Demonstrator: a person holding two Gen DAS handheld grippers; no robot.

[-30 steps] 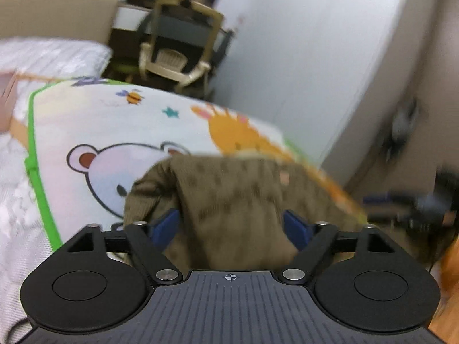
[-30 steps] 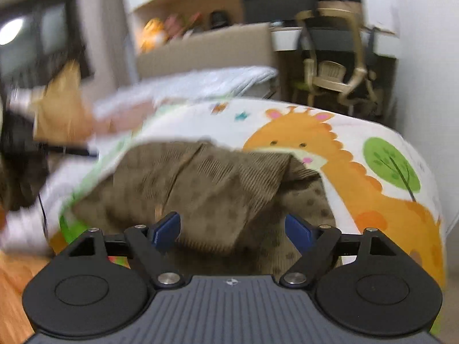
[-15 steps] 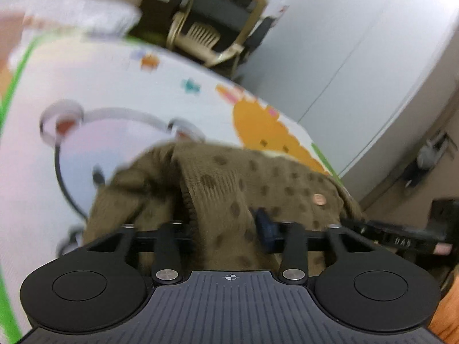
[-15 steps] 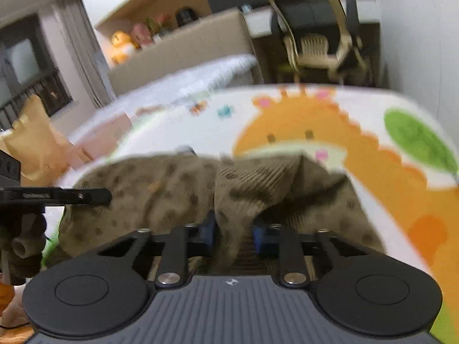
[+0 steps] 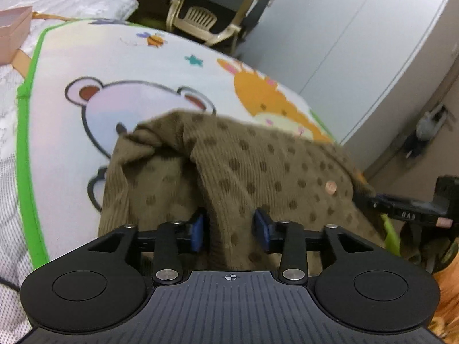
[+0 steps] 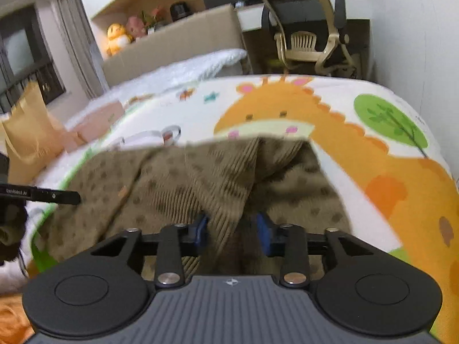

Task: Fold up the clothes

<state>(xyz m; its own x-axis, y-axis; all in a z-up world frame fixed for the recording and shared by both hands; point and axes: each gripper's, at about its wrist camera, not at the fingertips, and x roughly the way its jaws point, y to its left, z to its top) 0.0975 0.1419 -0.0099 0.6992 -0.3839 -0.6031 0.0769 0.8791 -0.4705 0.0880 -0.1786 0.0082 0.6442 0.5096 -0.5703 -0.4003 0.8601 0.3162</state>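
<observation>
A brown knit garment [image 5: 243, 166] with dark dots and a small button lies crumpled on a cartoon-print play mat [image 5: 120, 66] on the bed. My left gripper [image 5: 229, 230] is shut on a thick fold of it near its front edge. In the right wrist view the same garment [image 6: 178, 177] lies across the mat [image 6: 373, 149], and my right gripper [image 6: 232, 232] is shut on another bunched fold of it. The right gripper's body shows at the right edge of the left wrist view [image 5: 413, 209]; the left gripper shows at the left edge of the right wrist view [image 6: 40, 195].
A pink box [image 5: 13, 35] and a white quilt [image 5: 66, 1] lie at the mat's far left. A beige office chair [image 6: 309, 43] stands past the bed by a white wall. A paper bag [image 6: 31, 132] and a cardboard panel [image 6: 178, 46] stand at the left.
Both grippers went from wide open around the garment to shut on its folds. Since half a second ago the jaws stand a little wider and the views have pulled back.
</observation>
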